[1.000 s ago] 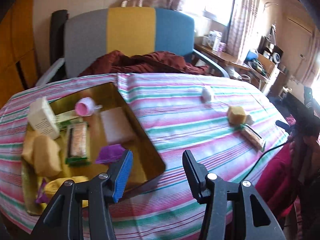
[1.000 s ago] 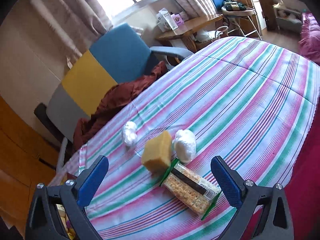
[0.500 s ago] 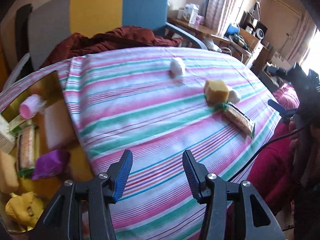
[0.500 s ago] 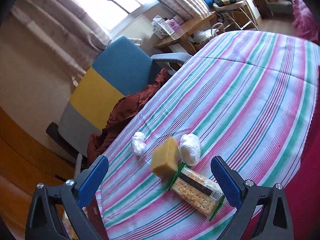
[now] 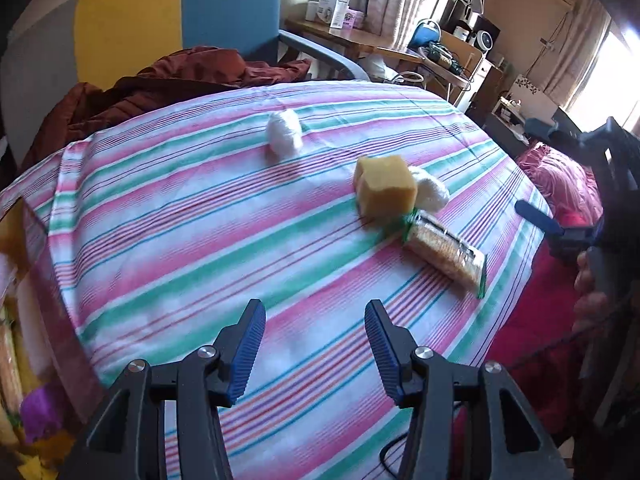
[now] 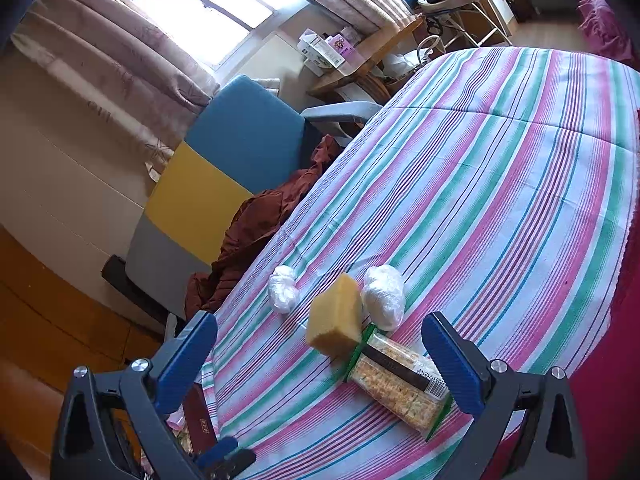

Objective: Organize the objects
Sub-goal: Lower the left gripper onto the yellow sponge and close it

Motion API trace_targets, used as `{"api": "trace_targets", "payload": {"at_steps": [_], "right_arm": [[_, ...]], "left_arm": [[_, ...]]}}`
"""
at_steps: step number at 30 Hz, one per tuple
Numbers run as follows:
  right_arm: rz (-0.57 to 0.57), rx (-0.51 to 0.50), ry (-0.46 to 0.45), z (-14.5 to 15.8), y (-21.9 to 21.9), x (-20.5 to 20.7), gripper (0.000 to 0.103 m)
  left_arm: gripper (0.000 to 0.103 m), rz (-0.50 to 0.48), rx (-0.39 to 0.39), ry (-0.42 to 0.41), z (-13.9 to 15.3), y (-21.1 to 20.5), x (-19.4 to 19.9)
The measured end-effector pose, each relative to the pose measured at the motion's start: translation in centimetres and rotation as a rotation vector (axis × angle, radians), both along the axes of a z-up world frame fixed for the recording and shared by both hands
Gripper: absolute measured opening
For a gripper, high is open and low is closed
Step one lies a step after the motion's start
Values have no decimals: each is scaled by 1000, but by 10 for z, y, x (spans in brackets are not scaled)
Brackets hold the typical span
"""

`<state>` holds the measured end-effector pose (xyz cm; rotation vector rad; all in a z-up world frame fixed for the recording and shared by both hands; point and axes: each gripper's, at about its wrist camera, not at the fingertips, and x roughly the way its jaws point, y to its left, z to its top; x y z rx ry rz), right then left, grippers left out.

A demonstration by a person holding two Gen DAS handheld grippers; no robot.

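Tricolour chair point(image 6: 224, 176) w/ maroon cloth point(image 5: 192, 76); striped tablecloth point(image 6: 500, 208); cluttered desk point(image 5: 360, 36), prob. boxes.

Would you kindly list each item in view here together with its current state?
left gripper: open, empty, above the cloth
right gripper: open wide, empty
yellow sponge: tilted on edge, leaning over the cracker pack
cracker pack: sealed, lying flat
white bundle beside sponge: wrapped, on the cloth
white bundle apart: wrapped, on the cloth
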<state>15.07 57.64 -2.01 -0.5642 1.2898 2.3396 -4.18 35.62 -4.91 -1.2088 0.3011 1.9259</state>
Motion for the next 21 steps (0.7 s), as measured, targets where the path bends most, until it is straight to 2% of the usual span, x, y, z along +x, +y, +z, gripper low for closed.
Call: {"api": "trace_targets", "payload": {"at_steps": [9, 13, 18, 21], "right_arm": [[19, -27, 13, -3, 1, 0, 103], [28, -44, 19, -4, 3, -2, 103], [37, -63, 30, -7, 4, -2, 103], [46, -76, 37, -9, 5, -3, 103]], "left_arm": [[52, -40, 62, -71, 6, 60, -24], [53, -58, 66, -88, 6, 92, -28], [54, -99, 41, -75, 0, 129, -29], [57, -104, -8, -53, -10, 148, -30]]}}
